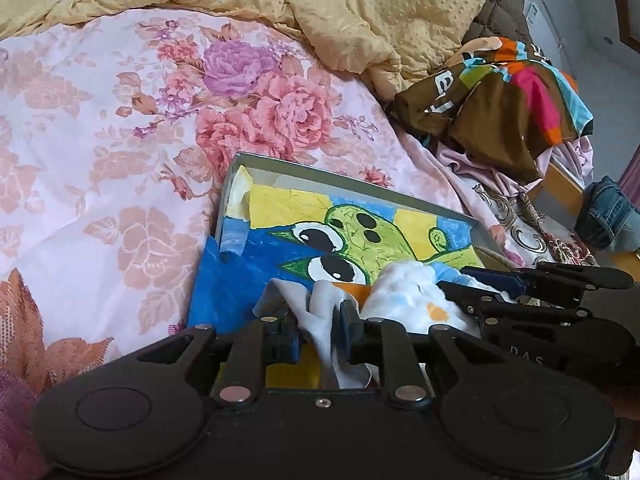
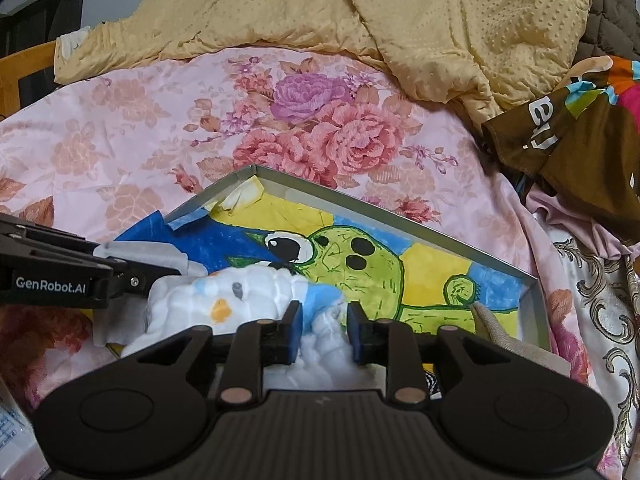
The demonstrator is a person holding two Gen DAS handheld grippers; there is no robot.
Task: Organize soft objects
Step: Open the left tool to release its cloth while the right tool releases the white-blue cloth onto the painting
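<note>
A small white cloth with blue and orange patches lies over the near part of a shallow grey box lined with a green cartoon drawing. My left gripper has its blue pads on either side of one end of the cloth, with a narrow gap between them. My right gripper stands the same way on the other end of the cloth. The right gripper also shows at the right of the left wrist view, and the left gripper at the left of the right wrist view.
The box rests on a pink floral bedsheet. A yellow quilt is piled at the back. A brown multicoloured garment, pink clothes and jeans lie at the right. A beige item sits in the box's near right corner.
</note>
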